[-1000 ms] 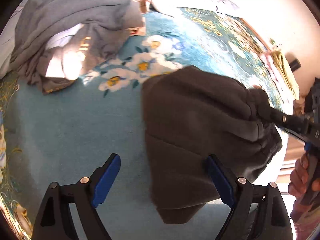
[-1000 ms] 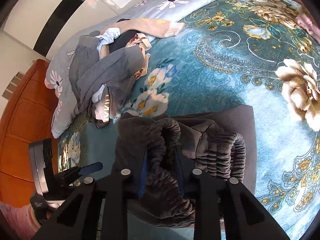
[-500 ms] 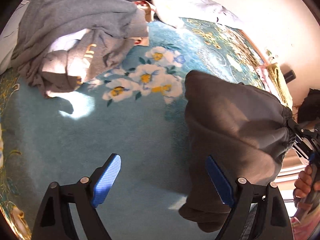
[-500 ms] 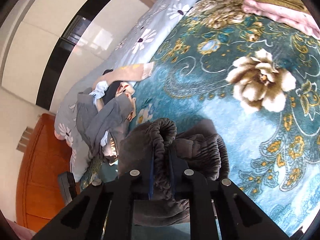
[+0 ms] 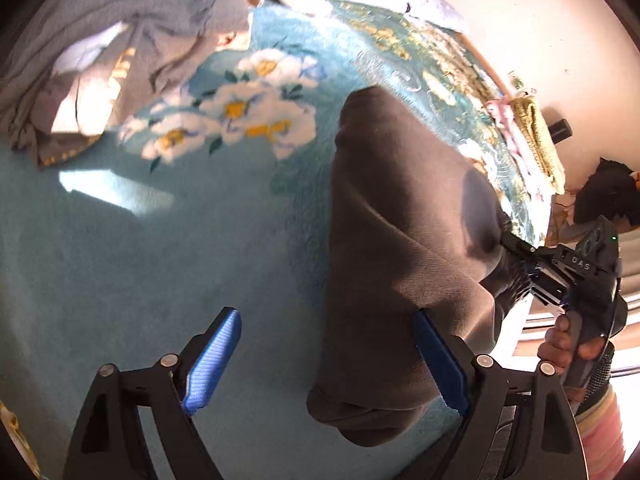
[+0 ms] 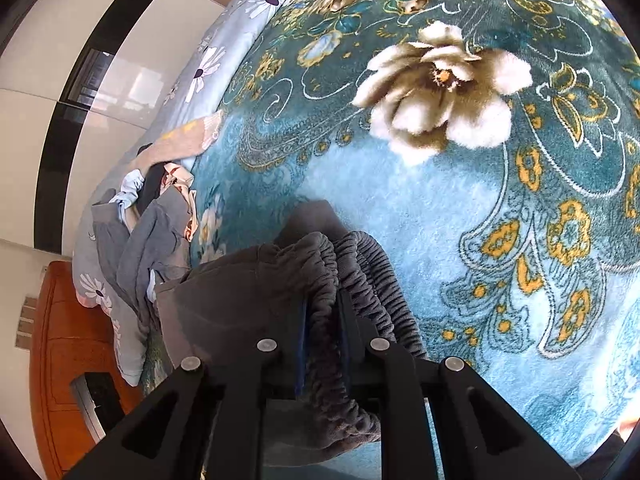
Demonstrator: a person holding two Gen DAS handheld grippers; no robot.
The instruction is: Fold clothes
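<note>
Both grippers differ: right gripper (image 6: 322, 320) pinches soft grey trousers' (image 5: 400, 240) elastic waistband (image 6: 328, 280); left gripper (image 5: 328, 356) spread beside limp hanging cloth.

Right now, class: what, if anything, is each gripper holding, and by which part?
The right gripper holds the dark grey trousers by their elastic waistband. The left gripper holds nothing.

The right gripper (image 5: 520, 254) body carries the white letters "DAS"
</note>
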